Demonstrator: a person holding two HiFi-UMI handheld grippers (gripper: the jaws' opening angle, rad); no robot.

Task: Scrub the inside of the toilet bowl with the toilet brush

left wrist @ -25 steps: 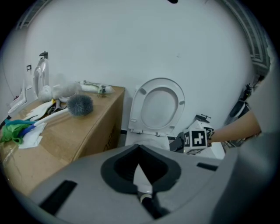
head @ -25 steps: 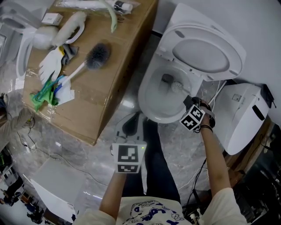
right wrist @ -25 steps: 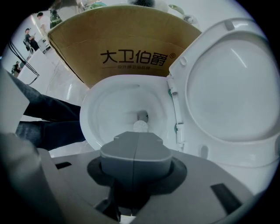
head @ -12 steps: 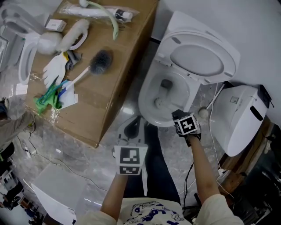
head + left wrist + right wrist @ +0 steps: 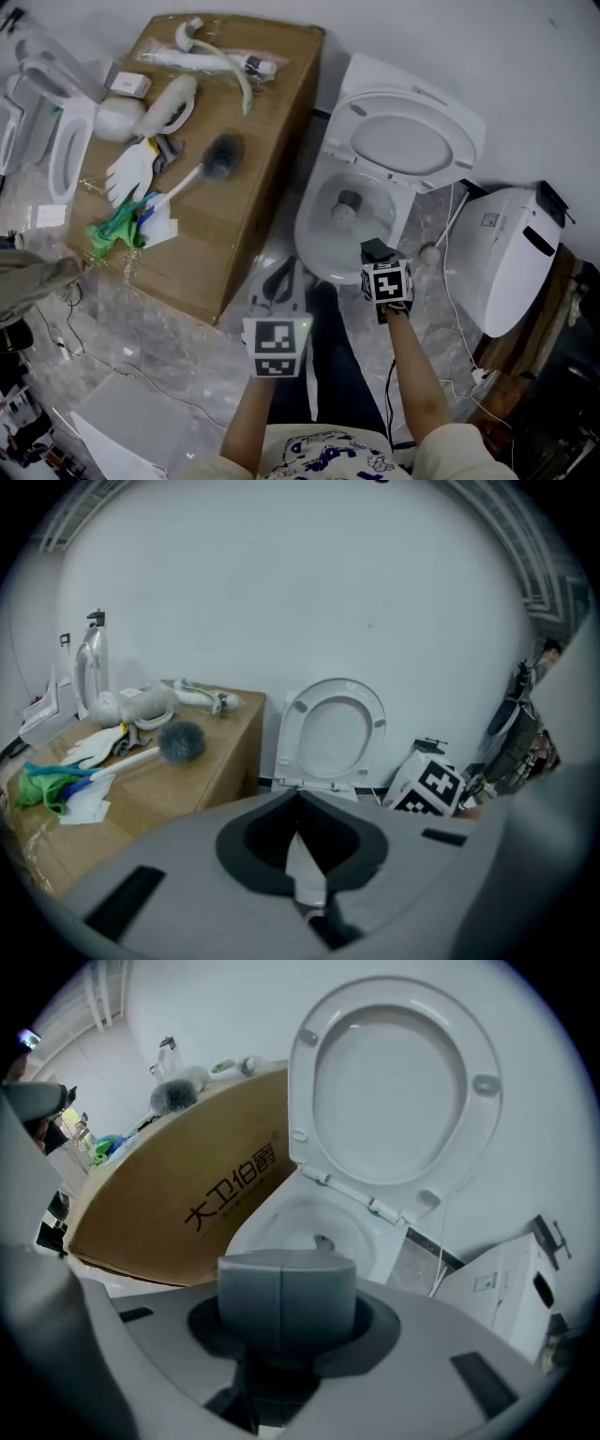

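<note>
Head view, floor: marbled grey; cardboard box point(image 5: 244, 234) beside toilet bowl point(image 5: 307, 223).
Jaws: left gripper point(image 5: 300, 799), right gripper point(image 5: 281, 1269) both closed, empty.
Change: right gripper had drawn nearer the person.

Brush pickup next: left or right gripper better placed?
Left, probably. The toilet brush lies on the cardboard box to the left. The left gripper, shut and empty, is nearer. The right gripper sits by the toilet bowl.
</note>
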